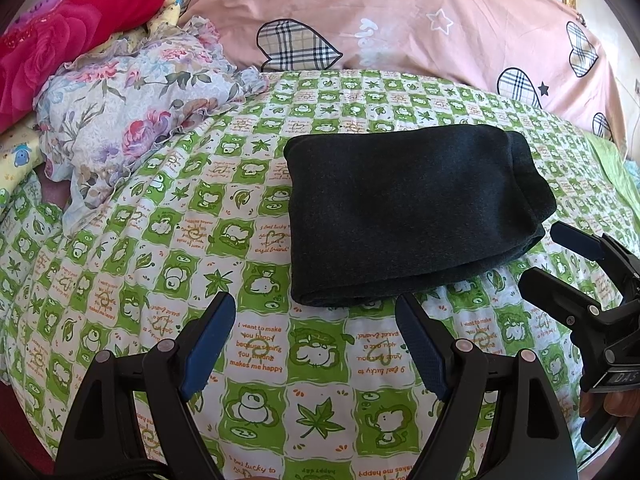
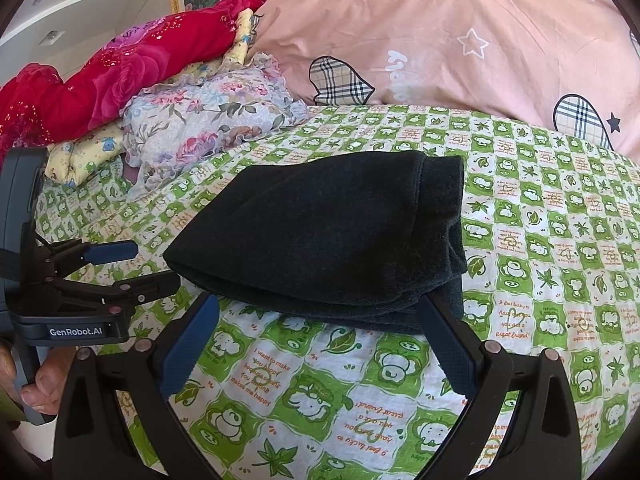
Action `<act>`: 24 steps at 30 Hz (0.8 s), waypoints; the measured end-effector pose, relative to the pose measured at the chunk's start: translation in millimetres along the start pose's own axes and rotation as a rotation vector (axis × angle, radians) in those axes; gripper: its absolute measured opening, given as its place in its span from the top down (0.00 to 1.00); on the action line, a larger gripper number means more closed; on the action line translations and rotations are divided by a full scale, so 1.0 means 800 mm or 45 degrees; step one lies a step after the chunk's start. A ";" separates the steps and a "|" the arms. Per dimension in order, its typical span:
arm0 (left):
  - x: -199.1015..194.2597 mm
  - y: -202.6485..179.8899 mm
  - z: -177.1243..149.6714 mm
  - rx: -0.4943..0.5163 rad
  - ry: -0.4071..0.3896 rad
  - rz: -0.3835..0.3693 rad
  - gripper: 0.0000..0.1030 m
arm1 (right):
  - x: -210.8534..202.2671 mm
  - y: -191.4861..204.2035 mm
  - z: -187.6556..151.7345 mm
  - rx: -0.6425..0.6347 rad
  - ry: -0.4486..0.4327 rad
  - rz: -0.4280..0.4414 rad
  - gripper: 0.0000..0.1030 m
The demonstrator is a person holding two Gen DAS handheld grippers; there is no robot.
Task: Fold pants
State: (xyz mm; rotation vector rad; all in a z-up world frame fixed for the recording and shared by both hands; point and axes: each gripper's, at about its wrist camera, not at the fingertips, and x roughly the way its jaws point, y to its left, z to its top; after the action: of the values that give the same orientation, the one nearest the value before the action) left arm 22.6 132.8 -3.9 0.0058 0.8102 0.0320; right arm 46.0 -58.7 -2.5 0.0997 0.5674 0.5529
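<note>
The dark pants (image 1: 412, 212) lie folded into a thick rectangle on the green checked bed sheet (image 1: 248, 364). They also show in the right wrist view (image 2: 328, 236). My left gripper (image 1: 316, 304) is open and empty, just short of the pants' near edge. My right gripper (image 2: 320, 304) is open and empty, its fingertips at the near edge of the pants. The right gripper (image 1: 556, 256) shows at the right of the left wrist view, and the left gripper (image 2: 148, 264) at the left of the right wrist view, both open.
A large pink pillow (image 1: 420, 16) with plaid hearts lies behind the pants. A floral cloth (image 1: 132, 116) and a red rose-print blanket (image 1: 60, 40) are piled at the back left. The sheet (image 2: 352, 396) shows between the pants and me.
</note>
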 end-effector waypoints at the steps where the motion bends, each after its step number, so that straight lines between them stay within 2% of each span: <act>1: 0.000 0.000 0.000 -0.001 0.000 0.000 0.20 | 0.000 -0.001 0.000 0.000 0.001 0.001 0.04; 24: -0.002 0.001 0.002 -0.001 -0.002 0.000 0.20 | -0.001 0.001 0.001 -0.005 -0.004 -0.001 0.04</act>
State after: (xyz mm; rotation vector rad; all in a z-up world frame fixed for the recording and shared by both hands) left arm 22.6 133.5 -1.9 0.0049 0.8083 0.0326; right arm 45.6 -58.6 -1.1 0.0969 0.5629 0.5533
